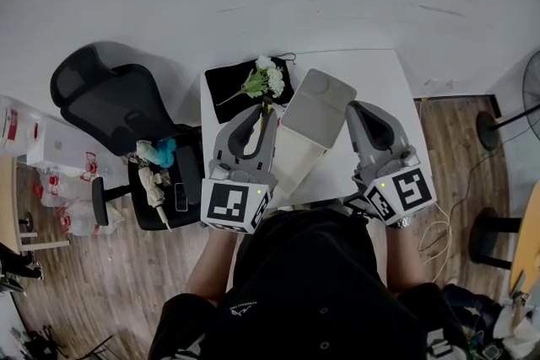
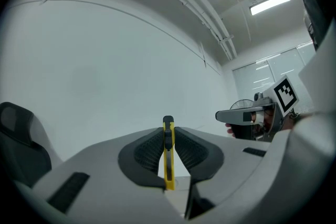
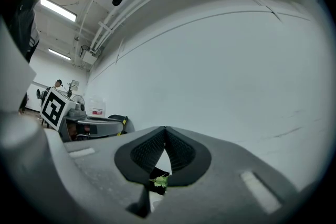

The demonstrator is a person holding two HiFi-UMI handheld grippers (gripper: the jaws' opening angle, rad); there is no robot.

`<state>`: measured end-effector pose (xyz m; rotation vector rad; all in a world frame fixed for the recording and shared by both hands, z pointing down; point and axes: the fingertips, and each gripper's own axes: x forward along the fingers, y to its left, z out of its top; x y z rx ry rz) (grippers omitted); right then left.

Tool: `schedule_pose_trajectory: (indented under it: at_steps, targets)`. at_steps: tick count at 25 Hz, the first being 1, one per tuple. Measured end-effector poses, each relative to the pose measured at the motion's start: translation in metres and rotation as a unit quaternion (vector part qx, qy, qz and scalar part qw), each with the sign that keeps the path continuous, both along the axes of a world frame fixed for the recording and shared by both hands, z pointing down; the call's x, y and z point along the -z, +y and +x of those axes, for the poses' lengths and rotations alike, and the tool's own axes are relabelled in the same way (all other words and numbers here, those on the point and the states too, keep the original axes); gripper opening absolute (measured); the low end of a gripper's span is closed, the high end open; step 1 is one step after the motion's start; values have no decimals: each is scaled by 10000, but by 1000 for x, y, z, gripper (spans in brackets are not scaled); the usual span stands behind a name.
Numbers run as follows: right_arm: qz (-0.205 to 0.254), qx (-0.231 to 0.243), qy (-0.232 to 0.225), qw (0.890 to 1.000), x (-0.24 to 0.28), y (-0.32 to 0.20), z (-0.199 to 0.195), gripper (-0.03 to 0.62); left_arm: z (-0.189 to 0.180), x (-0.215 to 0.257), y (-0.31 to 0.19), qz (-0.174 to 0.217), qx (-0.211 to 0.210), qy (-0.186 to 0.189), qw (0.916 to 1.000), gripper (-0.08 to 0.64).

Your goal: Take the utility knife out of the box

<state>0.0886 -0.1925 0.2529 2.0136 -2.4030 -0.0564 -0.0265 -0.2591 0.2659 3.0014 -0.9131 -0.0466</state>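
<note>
Standing upright between left tongs [image 2: 168, 129]: utility knife [image 2: 168, 165].

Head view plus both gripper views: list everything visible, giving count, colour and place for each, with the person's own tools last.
table: one, white, centre, against the wall
box: one, pale grey and white, on the table between the tools
cloth: one, black, far left part of the table
flowers: one bunch, white with green stems, on the cloth
utility knife: one, yellow and black, clamped in the left tool
office chair: one, black, left of the table, small items on its seat
fan: one, dark, right edge
left tool: grey, shut on the utility knife
right tool: grey, shut, empty, right of the box
</note>
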Motion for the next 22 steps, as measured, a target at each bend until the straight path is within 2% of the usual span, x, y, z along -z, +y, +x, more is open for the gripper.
schedule_pose_trajectory:
  at_steps: [22]
  targets:
    - [-63,14,27,10000,-3,0,1,5,-2,-7,0,-63,37,-12,10000,63]
